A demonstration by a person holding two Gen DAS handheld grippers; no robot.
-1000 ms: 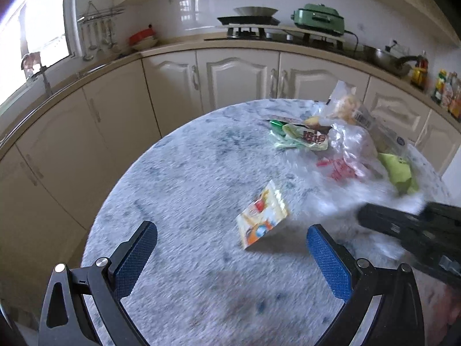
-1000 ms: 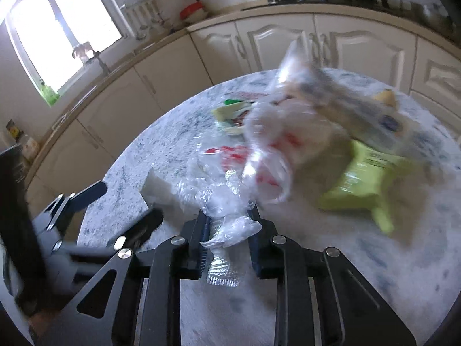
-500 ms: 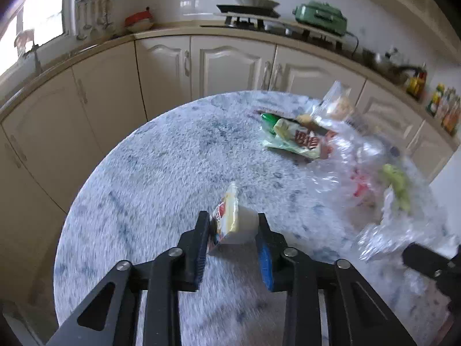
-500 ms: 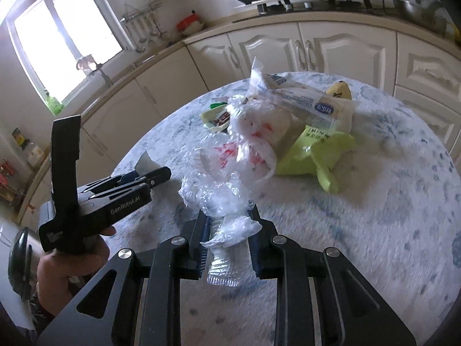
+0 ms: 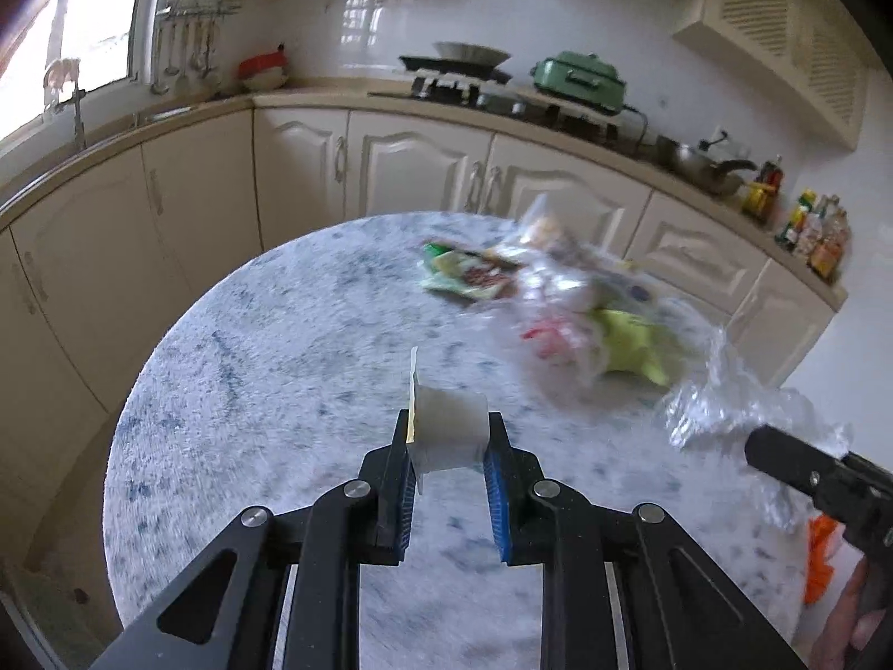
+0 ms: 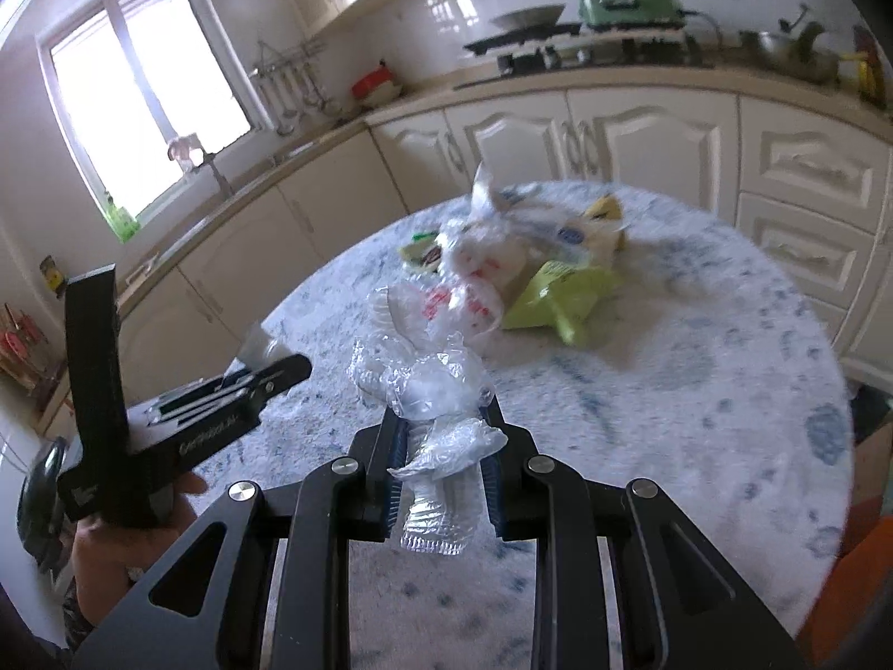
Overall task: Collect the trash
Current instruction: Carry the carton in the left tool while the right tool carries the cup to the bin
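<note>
My left gripper (image 5: 449,435) is shut on a small white plastic cup (image 5: 446,427) with a peeled yellow foil lid, held above the round marble table (image 5: 268,368). My right gripper (image 6: 441,419) is shut on a crumpled clear plastic bag (image 6: 424,374) that trails back toward the pile. That pile of trash sits at the table's far side: a lime-green snack bag (image 6: 558,296), a clear bag with red print (image 6: 480,301), a green and brown wrapper (image 5: 474,273) and a long clear packet (image 6: 558,234). The left gripper (image 6: 262,379) also shows in the right wrist view, with a hand under it.
Cream kitchen cabinets (image 5: 413,167) curve behind the table, with a stove, a green cooker (image 5: 577,81) and bottles (image 5: 815,229) on the counter. A sink and window (image 6: 139,89) are at the left. Something orange (image 5: 820,558) lies off the table's right edge.
My left gripper closed on the small cup, which lay on the table, and lifted it. The right gripper pulled the clear plastic bag back and up, away from the pile.
</note>
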